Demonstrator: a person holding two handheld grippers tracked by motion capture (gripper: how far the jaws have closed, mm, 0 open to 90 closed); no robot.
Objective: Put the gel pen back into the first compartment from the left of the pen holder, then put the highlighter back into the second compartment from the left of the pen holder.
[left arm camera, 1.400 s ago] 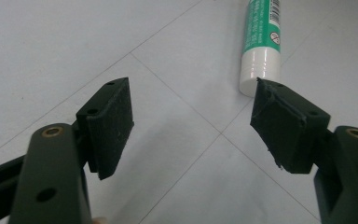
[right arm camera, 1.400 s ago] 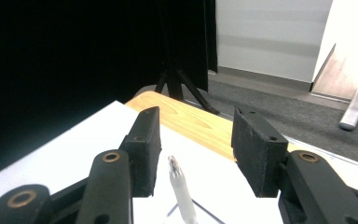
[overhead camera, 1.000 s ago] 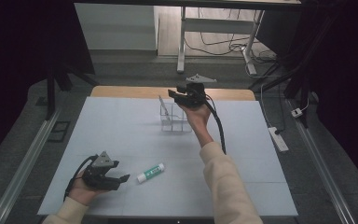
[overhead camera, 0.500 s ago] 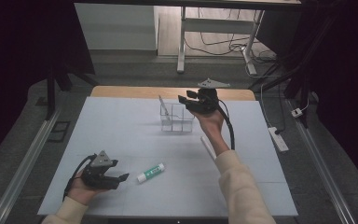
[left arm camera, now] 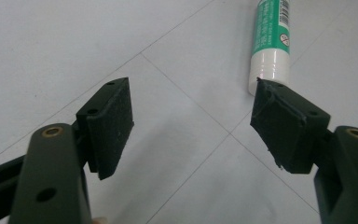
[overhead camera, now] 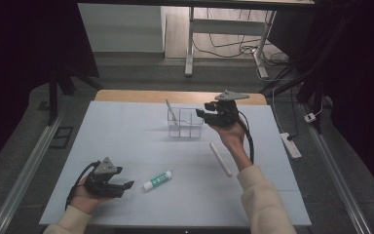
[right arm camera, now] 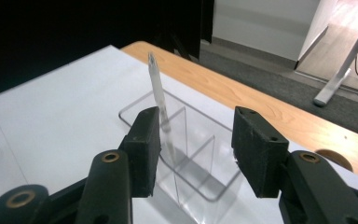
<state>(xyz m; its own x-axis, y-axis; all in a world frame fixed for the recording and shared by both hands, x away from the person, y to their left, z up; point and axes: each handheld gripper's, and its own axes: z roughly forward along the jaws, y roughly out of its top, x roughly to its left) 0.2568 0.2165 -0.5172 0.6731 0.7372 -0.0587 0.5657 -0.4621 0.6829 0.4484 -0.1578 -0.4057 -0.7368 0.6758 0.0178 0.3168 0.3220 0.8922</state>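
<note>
Sorting step, between items: right hand-held gripper (overhead camera: 205, 112) half-open and empty beside clear organiser (overhead camera: 185, 123) at far centre, one slim pen (overhead camera: 171, 112) standing inside; left hand-held gripper (overhead camera: 125, 185) wide, empty, just left of green-and-white tube (overhead camera: 158, 180) on near tabletop (overhead camera: 126, 141); next calls for closing on the tube.

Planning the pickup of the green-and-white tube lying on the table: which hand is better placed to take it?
Probably the left. The left gripper rests open beside the tube, which lies just ahead of its jaws. The right gripper is up by the clear organizer, far from it.
</note>
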